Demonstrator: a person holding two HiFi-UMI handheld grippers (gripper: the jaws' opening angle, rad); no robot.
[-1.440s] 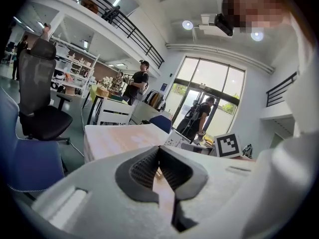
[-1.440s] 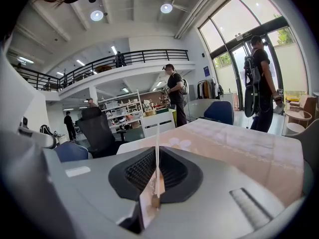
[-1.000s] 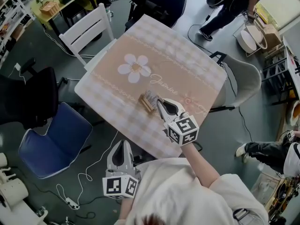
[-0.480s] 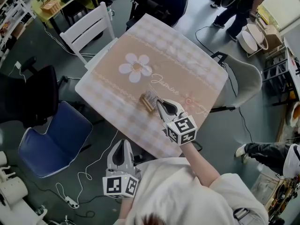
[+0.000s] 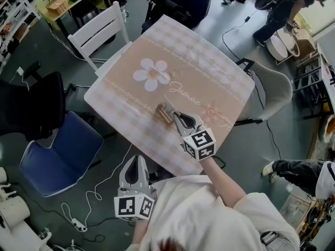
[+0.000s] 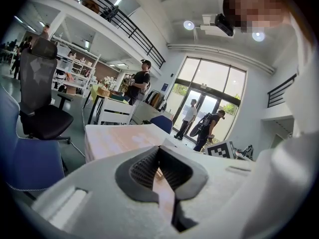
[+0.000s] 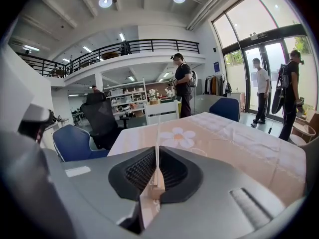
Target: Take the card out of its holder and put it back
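Observation:
On the pink checked tablecloth [image 5: 209, 72], the small wooden card holder [image 5: 164, 112] stands near the front edge. My right gripper [image 5: 176, 114] sits just right of it, shut on a thin white card [image 7: 157, 133]. In the right gripper view the card stands edge-on and rises from between the ribbed pads [image 7: 142, 171]. The holder's pale wood [image 7: 155, 189] shows low between the jaws. My left gripper [image 5: 136, 160] hangs off the table by my body. Its jaws are shut with nothing in them, and in the left gripper view [image 6: 159, 151] it points at the table edge.
A white chair [image 5: 99, 33] stands at the table's far left, a blue chair [image 5: 60, 158] at the near left, and a grey chair [image 5: 275, 90] on the right. Cables [image 5: 89, 203] lie on the floor. A person [image 5: 285, 4] walks at the top right.
My right gripper has rolled slightly and edged toward the holder, still holding the card. The left gripper has stayed put. The person at the top right has walked further right.

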